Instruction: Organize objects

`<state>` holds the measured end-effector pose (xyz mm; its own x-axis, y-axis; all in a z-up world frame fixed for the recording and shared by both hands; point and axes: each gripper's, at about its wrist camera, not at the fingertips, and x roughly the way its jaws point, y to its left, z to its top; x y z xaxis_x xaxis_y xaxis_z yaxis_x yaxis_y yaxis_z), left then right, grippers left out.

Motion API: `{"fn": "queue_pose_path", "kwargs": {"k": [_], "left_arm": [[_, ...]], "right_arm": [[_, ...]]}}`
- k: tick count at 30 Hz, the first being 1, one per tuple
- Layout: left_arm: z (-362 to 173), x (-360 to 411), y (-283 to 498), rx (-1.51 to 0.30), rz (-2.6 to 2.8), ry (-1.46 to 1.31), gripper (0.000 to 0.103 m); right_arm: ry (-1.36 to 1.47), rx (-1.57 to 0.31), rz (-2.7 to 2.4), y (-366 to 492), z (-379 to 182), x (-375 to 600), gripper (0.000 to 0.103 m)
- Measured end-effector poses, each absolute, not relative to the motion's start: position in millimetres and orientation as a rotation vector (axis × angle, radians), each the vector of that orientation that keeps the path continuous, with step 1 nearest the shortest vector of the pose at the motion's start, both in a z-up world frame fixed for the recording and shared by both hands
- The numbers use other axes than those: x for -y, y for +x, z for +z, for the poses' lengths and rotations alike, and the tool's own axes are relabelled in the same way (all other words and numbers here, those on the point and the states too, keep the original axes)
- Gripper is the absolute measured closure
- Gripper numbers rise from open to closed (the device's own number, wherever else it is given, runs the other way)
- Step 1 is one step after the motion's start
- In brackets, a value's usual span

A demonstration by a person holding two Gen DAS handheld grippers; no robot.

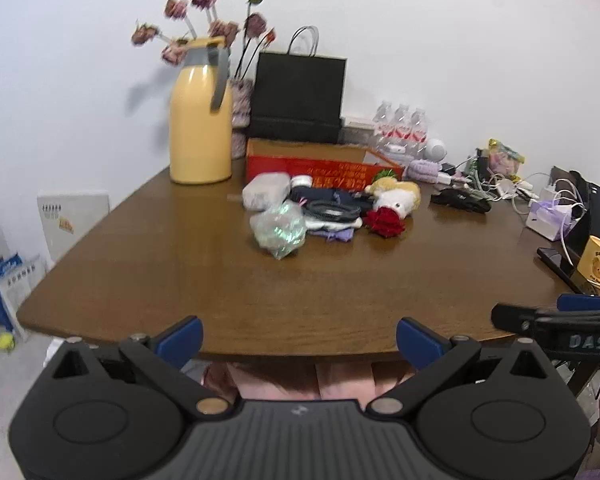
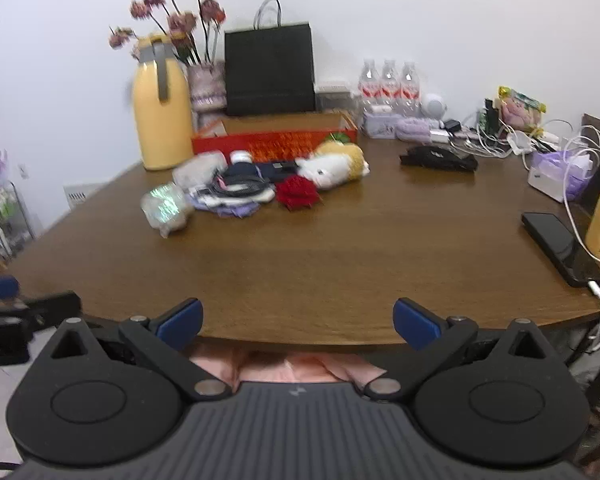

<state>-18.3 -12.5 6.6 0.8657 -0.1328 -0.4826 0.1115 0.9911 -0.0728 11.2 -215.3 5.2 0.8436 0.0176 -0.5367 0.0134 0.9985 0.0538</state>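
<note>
Brown table against the wall, red box at the back beside a yellow jug, heap of small things just before the box, plush toy, red rose, shiny wrap, left gripper and right gripper at the near edge, fingers spread wide, holding nothing.

Plush toy before box, thermos left.
</note>
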Motion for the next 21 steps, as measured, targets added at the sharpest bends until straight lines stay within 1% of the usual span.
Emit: {"fn": "queue_pose_path", "kwargs": {"k": [5,10,18,21], "left_arm": [[9.2,15.4,-19.1,-0.499,-0.128,-0.013,0.000],[7.4,17.5,-15.0,-0.522,-0.135,0.006,0.000],[6.7,15.5,-13.4,-0.522,-0.139,0.002,0.000],[6.5,14.3,-13.4,-0.521,-0.125,-0.001,0.000]], "right_arm": [[0.140,-0.610,0.032,12.8,1.8,224.7,0.000],[0.148,-0.649,0.085,13.8,-7.2,220.9,0.000],[0.118,-0.518,0.130,-7.6,1.2,210.3,0.000],[0.099,-0.528,0.130,-7.7,2.0,209.9,0.000]]}}
